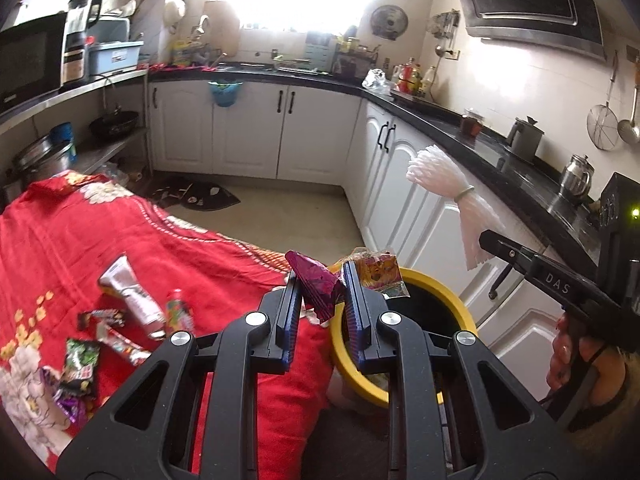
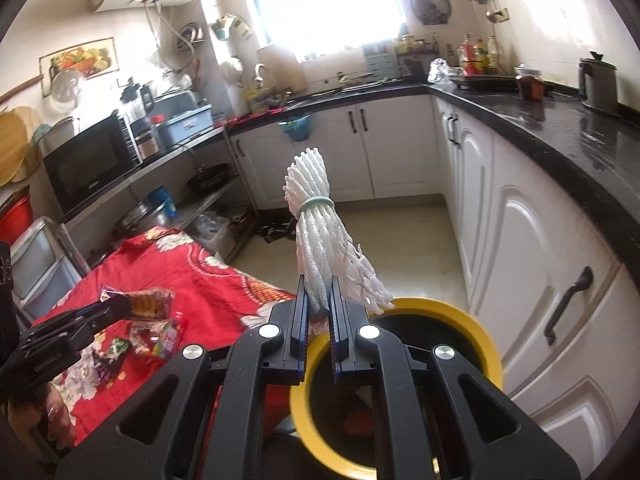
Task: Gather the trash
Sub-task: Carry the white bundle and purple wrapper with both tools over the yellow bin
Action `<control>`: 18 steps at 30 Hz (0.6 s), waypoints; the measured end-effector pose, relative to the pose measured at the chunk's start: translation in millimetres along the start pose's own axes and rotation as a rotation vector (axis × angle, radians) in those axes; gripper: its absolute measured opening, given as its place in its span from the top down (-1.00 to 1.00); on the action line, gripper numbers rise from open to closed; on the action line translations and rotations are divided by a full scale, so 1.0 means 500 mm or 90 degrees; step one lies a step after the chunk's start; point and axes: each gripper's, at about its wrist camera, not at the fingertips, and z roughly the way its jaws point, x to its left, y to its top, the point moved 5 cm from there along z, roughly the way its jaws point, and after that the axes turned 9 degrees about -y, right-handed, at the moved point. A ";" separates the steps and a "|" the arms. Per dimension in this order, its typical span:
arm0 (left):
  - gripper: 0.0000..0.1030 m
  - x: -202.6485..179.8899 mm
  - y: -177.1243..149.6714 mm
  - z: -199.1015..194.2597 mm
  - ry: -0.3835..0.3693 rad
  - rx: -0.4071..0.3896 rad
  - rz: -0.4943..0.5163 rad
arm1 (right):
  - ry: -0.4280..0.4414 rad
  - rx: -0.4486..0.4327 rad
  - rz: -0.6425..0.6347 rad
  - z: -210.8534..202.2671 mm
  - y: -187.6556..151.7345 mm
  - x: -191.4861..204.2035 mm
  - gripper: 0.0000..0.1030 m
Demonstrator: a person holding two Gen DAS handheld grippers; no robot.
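Observation:
My left gripper (image 1: pixel 322 280) is shut on a magenta wrapper (image 1: pixel 316 286), and a yellow snack packet (image 1: pixel 378 272) sticks out past its right finger. It hangs at the near-left rim of the yellow-rimmed bin (image 1: pixel 440 292). My right gripper (image 2: pixel 318 292) is shut on a white foam net bundle (image 2: pixel 316 232) tied with a green band, above the bin's (image 2: pixel 460 316) left rim. More trash lies on the red flowered cloth (image 1: pixel 120 240): a white tube (image 1: pixel 132 296), a small colourful bottle (image 1: pixel 180 312) and several wrappers (image 1: pixel 80 364).
White cabinets (image 2: pixel 520 248) under a black counter (image 2: pixel 560 132) run close along the right of the bin. A steel shelf with a microwave (image 2: pixel 88 160) stands behind the table. Beige floor (image 1: pixel 280 216) lies between table and cabinets. A person's hand (image 1: pixel 576 360) holds the right gripper.

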 end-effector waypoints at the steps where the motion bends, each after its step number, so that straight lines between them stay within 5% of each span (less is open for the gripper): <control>1: 0.71 -0.004 0.002 0.005 -0.002 0.001 0.002 | -0.006 -0.001 0.002 0.000 0.000 -0.006 0.83; 18: 0.71 -0.064 0.003 0.093 -0.035 0.018 0.031 | -0.077 0.006 0.022 0.011 -0.019 -0.083 0.83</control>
